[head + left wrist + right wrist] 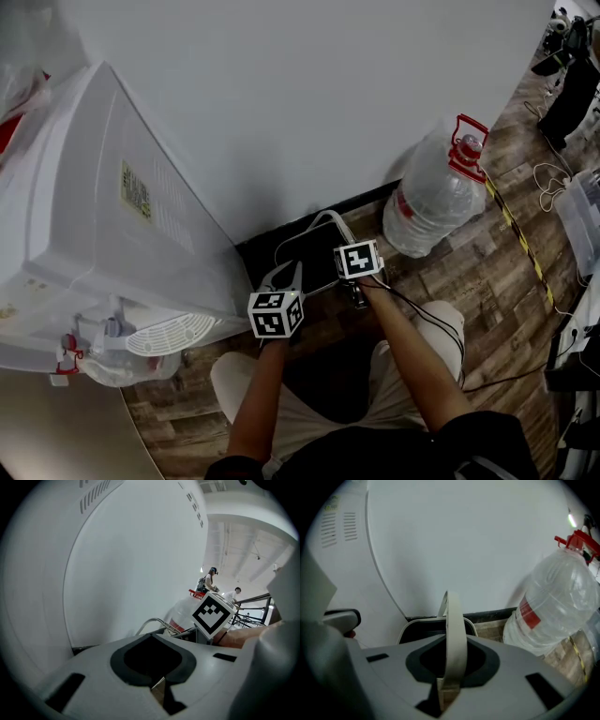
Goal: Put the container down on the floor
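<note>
The container (309, 255) is a dark bin with a pale rim and a pale bail handle (334, 221). It is low over the wooden floor, beside the wall's dark skirting. My right gripper (349, 246) is shut on the handle (452, 634), which stands upright between its jaws (447, 691); the bin's rim (417, 623) shows just beyond. My left gripper (284, 274) is at the bin's near left edge. Its jaws (159, 691) look shut with nothing between them. In the left gripper view the handle (151, 622) arcs just ahead, next to the right gripper's marker cube (212, 613).
A big clear water bottle (436, 192) with a red cap lies tilted against the wall to the right (553, 602). A white appliance (103, 244) stands close on the left. Cables (427, 323) and yellow-black tape (516, 230) cross the floor. The person's knees are below the grippers.
</note>
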The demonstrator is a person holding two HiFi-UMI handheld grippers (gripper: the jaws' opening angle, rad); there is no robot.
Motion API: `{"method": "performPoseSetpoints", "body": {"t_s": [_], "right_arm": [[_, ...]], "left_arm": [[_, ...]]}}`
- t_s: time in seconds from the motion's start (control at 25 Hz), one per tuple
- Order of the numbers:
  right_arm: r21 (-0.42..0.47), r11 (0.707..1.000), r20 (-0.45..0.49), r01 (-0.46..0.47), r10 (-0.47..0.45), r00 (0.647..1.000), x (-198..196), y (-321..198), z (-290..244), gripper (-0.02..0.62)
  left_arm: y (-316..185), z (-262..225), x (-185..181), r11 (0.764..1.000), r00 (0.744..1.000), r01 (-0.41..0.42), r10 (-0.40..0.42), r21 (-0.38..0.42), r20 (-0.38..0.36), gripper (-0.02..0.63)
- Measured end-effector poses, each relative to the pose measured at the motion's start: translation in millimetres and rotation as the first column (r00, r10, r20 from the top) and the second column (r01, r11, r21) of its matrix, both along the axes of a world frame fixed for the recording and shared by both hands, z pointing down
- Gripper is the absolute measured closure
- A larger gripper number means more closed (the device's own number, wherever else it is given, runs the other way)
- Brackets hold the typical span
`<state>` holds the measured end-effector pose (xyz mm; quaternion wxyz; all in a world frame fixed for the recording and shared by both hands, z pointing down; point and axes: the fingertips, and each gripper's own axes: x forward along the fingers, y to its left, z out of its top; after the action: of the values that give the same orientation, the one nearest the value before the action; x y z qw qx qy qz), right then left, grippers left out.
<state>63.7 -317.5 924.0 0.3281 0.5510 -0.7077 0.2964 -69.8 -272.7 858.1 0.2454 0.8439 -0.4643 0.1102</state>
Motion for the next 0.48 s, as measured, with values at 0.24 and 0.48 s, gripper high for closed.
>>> {"method": "performPoseSetpoints", "body": {"t_s": [0.24, 0.48], "right_arm": [[-0.018, 0.999, 0.021, -0.033, 0.033, 0.999, 14.3, -1.9, 6.9, 0.561], [-0.063, 0.995, 0.032, -0.072, 0.074, 0.997, 29.4, 2.5, 21.5, 0.546]], "left_arm": [[-6.3, 5.7, 16.7, 1.0, 1.0, -0.023, 0.023, -0.008, -0.006, 0.589], [-9.5, 14.0, 32.7, 0.999, 0.999, -0.048, 0.047, -0.023, -0.006, 0.589]]}}
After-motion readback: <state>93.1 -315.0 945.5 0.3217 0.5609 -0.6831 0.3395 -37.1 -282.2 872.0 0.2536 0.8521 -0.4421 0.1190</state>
